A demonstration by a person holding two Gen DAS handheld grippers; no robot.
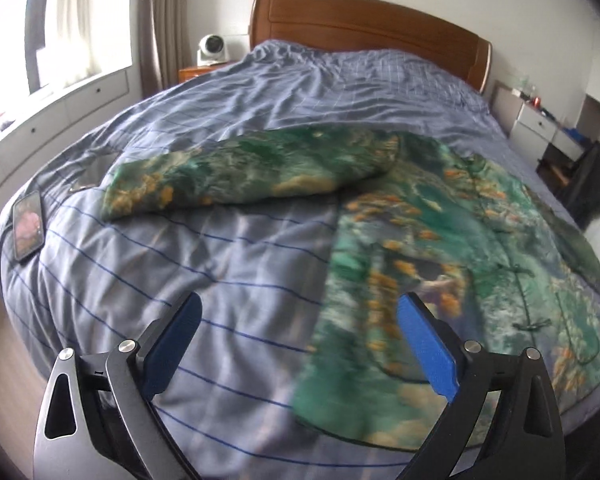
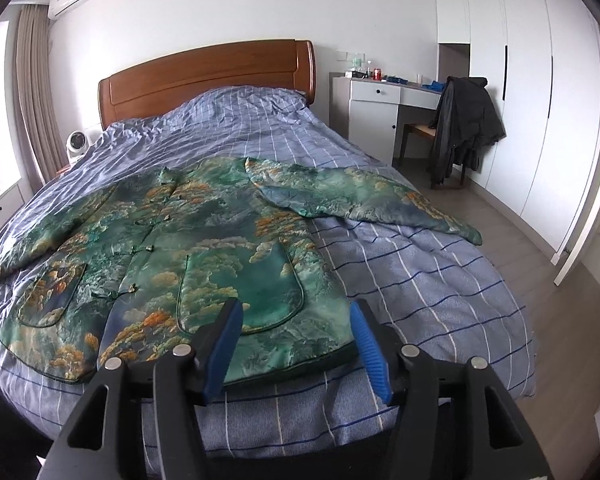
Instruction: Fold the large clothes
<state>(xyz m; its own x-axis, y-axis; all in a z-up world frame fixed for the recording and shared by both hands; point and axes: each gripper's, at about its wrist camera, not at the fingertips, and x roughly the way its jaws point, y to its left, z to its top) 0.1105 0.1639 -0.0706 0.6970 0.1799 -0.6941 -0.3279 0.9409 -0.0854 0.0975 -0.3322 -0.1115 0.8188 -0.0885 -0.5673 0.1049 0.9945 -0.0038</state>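
Note:
A large green jacket with orange and white cloud print (image 2: 204,240) lies spread flat, front up, on the blue checked bed cover (image 2: 420,280). Both sleeves are stretched out sideways. In the left wrist view the jacket (image 1: 440,248) fills the right half, with one sleeve (image 1: 228,172) reaching left. My left gripper (image 1: 298,312) is open and empty, above the jacket's lower left hem. My right gripper (image 2: 296,320) is open and empty, above the jacket's lower right corner near the bed's foot edge.
A phone (image 1: 28,224) lies on the bed's left edge. A wooden headboard (image 2: 204,76) stands at the back. A white desk (image 2: 380,108) and a chair with a dark coat (image 2: 464,128) stand right of the bed. White wardrobes (image 2: 540,100) line the right wall.

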